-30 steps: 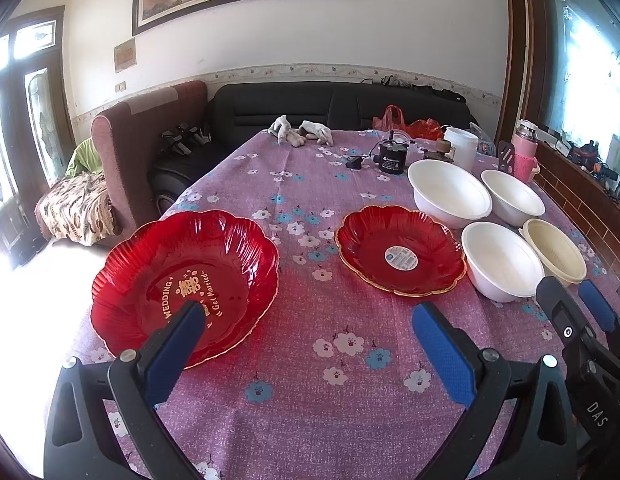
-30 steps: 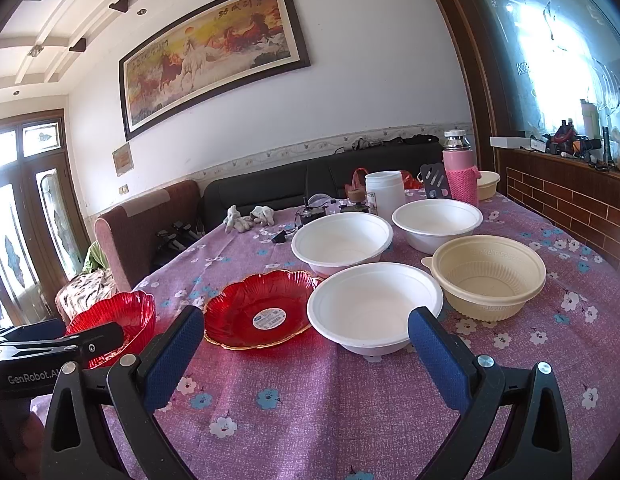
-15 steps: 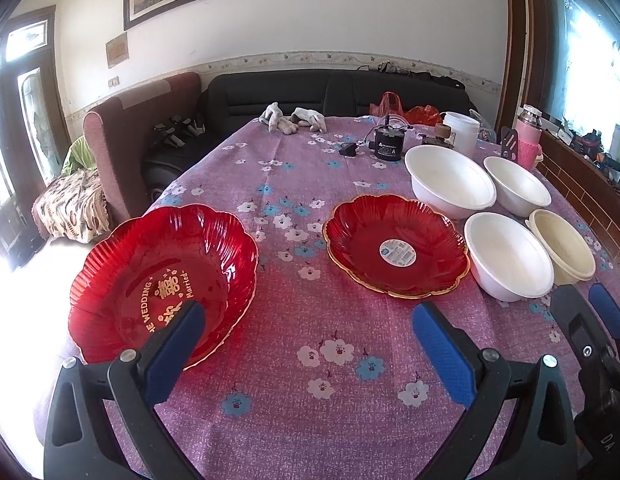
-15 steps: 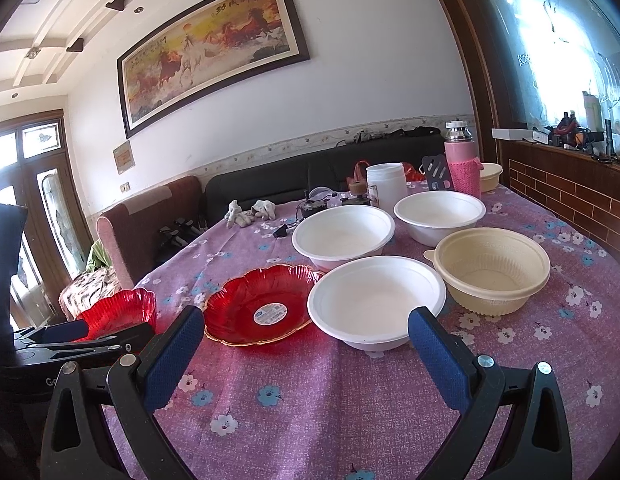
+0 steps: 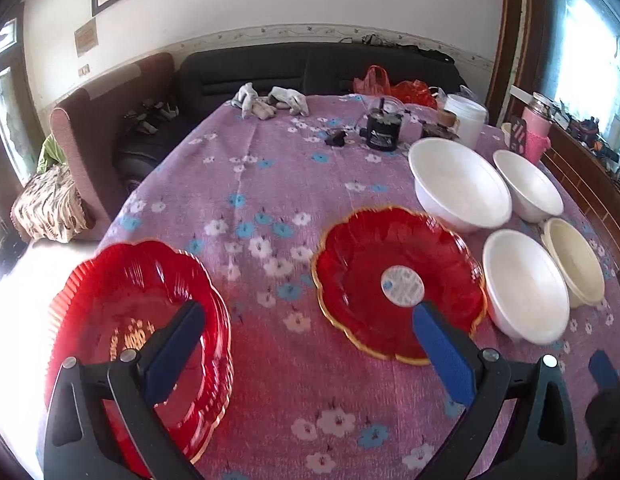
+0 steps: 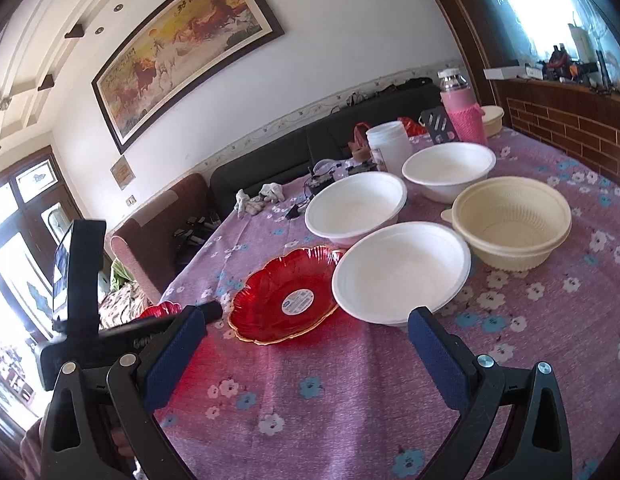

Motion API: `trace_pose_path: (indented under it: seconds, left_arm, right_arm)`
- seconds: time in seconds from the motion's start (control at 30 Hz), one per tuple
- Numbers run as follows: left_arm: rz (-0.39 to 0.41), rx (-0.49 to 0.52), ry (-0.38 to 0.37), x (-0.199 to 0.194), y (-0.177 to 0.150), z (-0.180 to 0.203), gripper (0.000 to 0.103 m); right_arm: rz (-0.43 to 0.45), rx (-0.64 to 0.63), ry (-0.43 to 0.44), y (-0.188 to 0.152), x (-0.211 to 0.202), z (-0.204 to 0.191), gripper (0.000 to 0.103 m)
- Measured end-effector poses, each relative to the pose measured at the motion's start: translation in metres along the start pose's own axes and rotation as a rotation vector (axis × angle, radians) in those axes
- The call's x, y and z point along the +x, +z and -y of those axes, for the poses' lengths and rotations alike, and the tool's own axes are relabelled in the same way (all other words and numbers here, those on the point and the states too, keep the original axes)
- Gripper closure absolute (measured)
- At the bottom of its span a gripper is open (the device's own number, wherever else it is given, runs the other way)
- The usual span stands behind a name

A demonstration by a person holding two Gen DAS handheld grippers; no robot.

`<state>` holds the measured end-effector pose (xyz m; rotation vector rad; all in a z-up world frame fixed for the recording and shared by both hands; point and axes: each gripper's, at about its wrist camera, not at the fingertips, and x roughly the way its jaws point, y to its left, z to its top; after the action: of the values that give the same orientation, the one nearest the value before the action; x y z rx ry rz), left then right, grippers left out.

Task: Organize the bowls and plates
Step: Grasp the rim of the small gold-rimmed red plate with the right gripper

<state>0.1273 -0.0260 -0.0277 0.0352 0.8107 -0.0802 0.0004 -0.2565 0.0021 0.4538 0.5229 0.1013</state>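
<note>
Two red scalloped plates lie on the purple flowered tablecloth: a large one (image 5: 122, 312) at the near left edge and a smaller gold-rimmed one (image 5: 374, 276) (image 6: 282, 296) with a round sticker in the middle. To the right stand three white bowls (image 5: 522, 280) (image 5: 458, 180) (image 5: 526, 184) and a cream bowl (image 5: 574, 260) (image 6: 510, 216). My left gripper (image 5: 306, 340) hangs open above the cloth between the two red plates, holding nothing. My right gripper (image 6: 306, 344) is open and empty, near the front of the nearest white bowl (image 6: 398, 272).
At the far end of the table sit a black device (image 5: 384, 132), a white jar (image 5: 468, 118), a pink bottle (image 6: 462, 108), a red bag and pale gloves (image 5: 270, 100). A dark sofa and a maroon armchair (image 5: 94, 128) stand beyond. The table (image 5: 270, 184) drops off at the left.
The left gripper has tipped downward and moved forward over the table, so both red plates sit closer beneath it. The right gripper has rolled to a tilt and edged nearer the bowls.
</note>
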Motion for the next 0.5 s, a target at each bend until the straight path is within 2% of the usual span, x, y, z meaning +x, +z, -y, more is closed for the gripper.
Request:
trace_pose_path:
  seconds: [0.1, 0.2, 0.33, 0.5]
  left_arm:
    - [-0.007, 0.000, 0.040, 0.016, 0.025, -0.002, 0.000]
    - [-0.080, 0.001, 0.058, 0.038, 0.043, -0.005, 0.000]
    - [-0.158, -0.064, 0.003, 0.062, 0.051, -0.015, 0.000]
    - [-0.244, -0.145, -0.071, 0.084, 0.053, -0.026, 0.000]
  right_arm:
    - [-0.078, 0.103, 0.055, -0.001, 0.018, 0.004, 0.000]
    - [-0.166, 0.245, 0.124, -0.006, 0.040, 0.012, 0.000]
    - [-0.272, 0.429, 0.208, -0.016, 0.069, 0.022, 0.000]
    - [-0.322, 0.535, 0.238, -0.025, 0.094, 0.022, 0.000]
